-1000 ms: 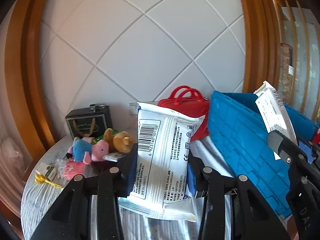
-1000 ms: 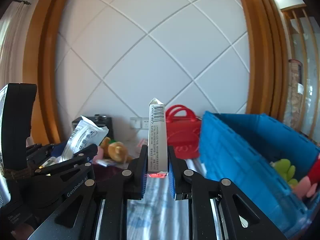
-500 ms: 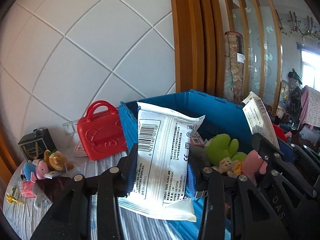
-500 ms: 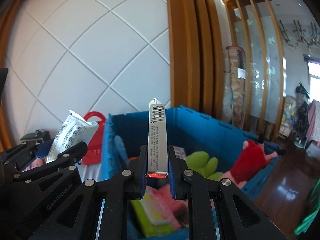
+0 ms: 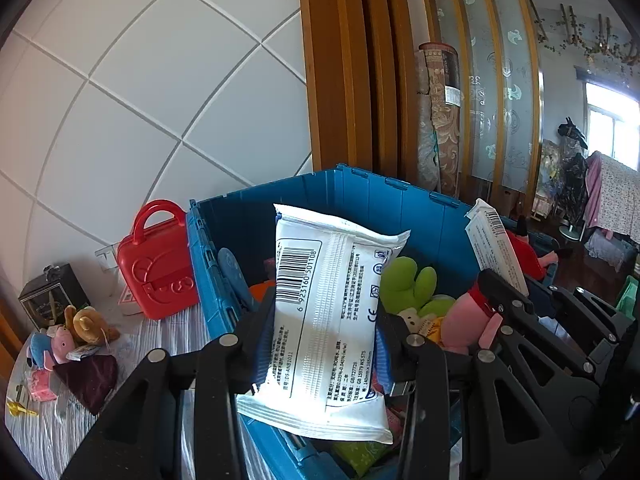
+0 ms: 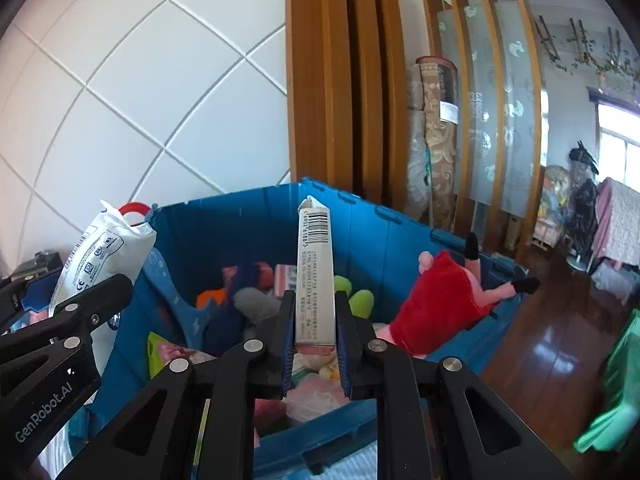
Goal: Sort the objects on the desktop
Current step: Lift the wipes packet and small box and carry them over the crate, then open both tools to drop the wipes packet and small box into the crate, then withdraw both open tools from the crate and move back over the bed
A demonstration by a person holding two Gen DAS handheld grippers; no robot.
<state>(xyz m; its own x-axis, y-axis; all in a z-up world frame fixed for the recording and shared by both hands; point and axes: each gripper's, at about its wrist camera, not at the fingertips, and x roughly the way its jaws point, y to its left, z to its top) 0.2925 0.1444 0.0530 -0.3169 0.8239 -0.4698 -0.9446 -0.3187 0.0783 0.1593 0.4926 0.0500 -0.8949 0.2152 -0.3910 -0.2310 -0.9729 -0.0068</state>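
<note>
Both tools had swung from the desk (image 5: 132, 344) to over the blue crate (image 5: 360, 200). Left tool (image 5: 320, 344) clamped the white packet (image 5: 324, 312), held upright above the crate's near edge. Right tool (image 6: 314, 344), jaws narrow, gripped the slim box (image 6: 315, 272) over the toys inside. A second back the crate lay off to the side. Both items now looked placed for dropping in; release not yet made.

Striped tablecloth (image 5: 176, 332), blue crate (image 5: 212, 280), red case (image 5: 160, 264), plush toys (image 5: 76, 332)

Toys (image 6: 256, 304) half-hidden behind held carton (image 6: 315, 276)
</note>
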